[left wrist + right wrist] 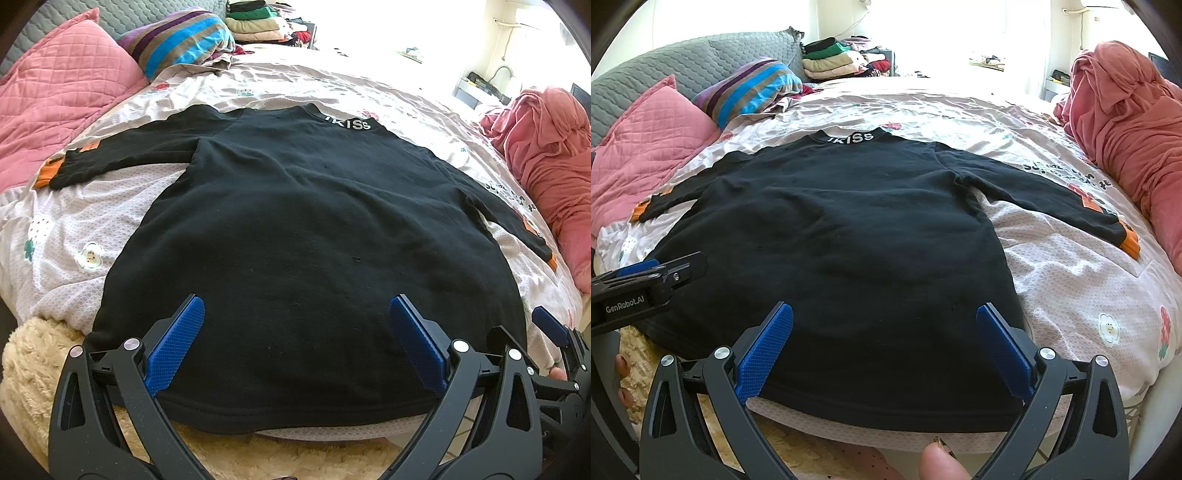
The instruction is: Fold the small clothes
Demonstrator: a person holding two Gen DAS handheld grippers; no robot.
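A black long-sleeved sweater (295, 221) lies flat on the bed, collar at the far end, sleeves with orange cuffs spread to both sides; it also shows in the right wrist view (842, 229). My left gripper (295, 314) is open and empty over the hem's left part. My right gripper (884, 321) is open and empty over the hem's right part. The right gripper's blue fingertip shows at the left wrist view's right edge (550, 325). The left gripper's body shows at the left of the right wrist view (650, 280).
The floral bed sheet (1071, 280) lies under the sweater. Pink pillow (62, 88) and striped pillow (181, 40) lie far left. A crumpled pink blanket (1123, 122) lies right. Folded clothes (834, 59) are stacked at the back. A cream fluffy rug (33, 350) lies below the bed edge.
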